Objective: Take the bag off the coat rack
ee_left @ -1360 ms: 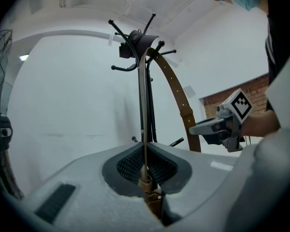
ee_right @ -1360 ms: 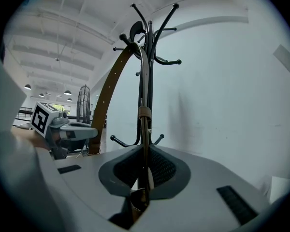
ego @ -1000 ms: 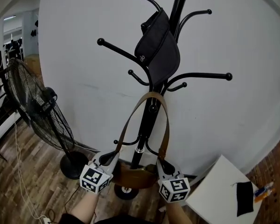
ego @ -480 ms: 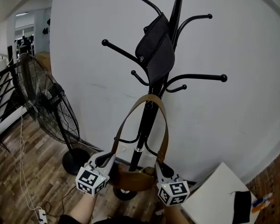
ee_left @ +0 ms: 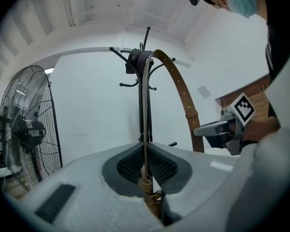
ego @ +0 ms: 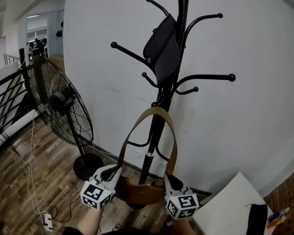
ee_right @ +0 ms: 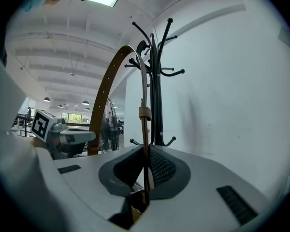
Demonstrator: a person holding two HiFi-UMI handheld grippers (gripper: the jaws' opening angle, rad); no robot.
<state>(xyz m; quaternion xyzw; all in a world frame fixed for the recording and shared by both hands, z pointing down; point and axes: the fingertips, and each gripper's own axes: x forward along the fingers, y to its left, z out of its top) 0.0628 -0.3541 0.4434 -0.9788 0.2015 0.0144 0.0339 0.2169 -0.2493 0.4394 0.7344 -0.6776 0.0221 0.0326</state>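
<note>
My left gripper is clamped narrow on one side of the brown strap and my right gripper on the other, I judge to keep the loop spread for lifting off the coat rack. The bag hangs between them, low in front of it; its contents are hidden.

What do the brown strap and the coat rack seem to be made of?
The strap looks like leather or an imitation: matte tan, with small dots along it, perhaps holes. The coat rack seems metal, painted black: thin bent arms with ball tips.
</note>
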